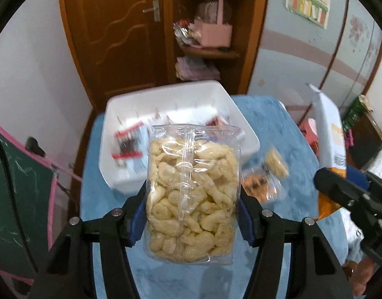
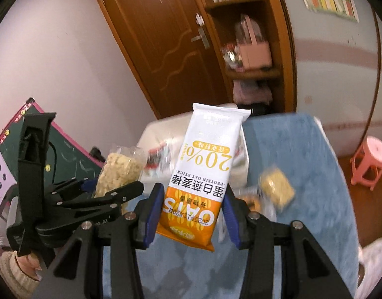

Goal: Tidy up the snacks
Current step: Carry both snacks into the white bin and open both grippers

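1. Two hand-held grippers we see, each clamped on a snack above the blue-covered counter (image 1: 270,124).
2. Left hand-held gripper (image 1: 192,214) grasps a clear bag of pale puffed snacks (image 1: 193,194), frame centre.
3. Right hand-held gripper (image 2: 191,214) grips a white-and-orange oat stick packet (image 2: 206,172), frame centre.
4. White plastic bin (image 1: 121,109) sits behind, upper centre.

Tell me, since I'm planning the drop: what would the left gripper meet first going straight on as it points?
Probably the white bin on the blue cloth; the left gripper, shut on the clear puff bag, aims at its near rim. Depth is unclear.
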The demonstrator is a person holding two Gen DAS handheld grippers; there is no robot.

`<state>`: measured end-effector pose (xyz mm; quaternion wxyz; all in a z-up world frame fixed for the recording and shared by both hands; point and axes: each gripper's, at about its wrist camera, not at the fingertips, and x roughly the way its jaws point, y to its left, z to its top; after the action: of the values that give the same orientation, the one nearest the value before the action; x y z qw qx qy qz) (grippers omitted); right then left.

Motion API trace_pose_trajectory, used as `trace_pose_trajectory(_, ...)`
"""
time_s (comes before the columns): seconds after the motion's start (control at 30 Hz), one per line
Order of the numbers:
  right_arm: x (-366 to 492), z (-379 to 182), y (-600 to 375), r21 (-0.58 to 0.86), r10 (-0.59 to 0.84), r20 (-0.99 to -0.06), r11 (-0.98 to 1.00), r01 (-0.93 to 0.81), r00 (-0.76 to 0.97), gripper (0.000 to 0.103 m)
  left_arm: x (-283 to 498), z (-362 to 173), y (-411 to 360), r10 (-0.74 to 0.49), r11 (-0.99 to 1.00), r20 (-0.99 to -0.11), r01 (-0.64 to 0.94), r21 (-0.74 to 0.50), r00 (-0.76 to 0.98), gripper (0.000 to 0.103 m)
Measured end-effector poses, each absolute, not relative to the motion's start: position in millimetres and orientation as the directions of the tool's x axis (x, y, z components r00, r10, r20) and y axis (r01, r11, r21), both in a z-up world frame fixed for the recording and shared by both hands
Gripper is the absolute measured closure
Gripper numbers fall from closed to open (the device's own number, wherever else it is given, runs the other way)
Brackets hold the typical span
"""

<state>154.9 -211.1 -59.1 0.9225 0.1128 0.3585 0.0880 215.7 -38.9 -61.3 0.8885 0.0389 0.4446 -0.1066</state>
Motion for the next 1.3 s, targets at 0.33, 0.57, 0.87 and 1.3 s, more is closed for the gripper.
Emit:
trace_pose_trajectory(0.33, 217.0, -17.0, -217.0, 0.232, 0.231, -0.591, 0.966, -0.112, 0.773, 0.057, 273.5, -14.8, -34.2, -0.079, 0.989, -0.747, 0.145, 0.024, 0.661, 0.043)
trace_pose_trajectory(0.57, 266.7, -11.0, -219.0, 0.206, 0.215, -0.613, 0.972, -0.109, 0.76, 0.057, 317.0, -10.4, -41.2, -0.035, 0.992, -0.74, 0.111, 0.053, 0.672, 0.043)
trace_pose_trajectory(0.87, 324.6, -46.2, -212.7, 0.233, 0.22, -0.686, 0.969, -0.078, 0.693, 0.056, 363.0, -46.3, -40.7, -0.012, 0.996, -0.768, 0.078, 0.05, 0.64, 0.043)
trace_pose_trajectory(1.3, 354.1, -95.2, -199.5, 0.216, 0.221, -0.754, 0.973, -0.084, 0.619, 0.056, 388.3, -91.6, -38.8, 0.013, 0.996, -0.815, 0.067, 0.063, 0.579, 0.043)
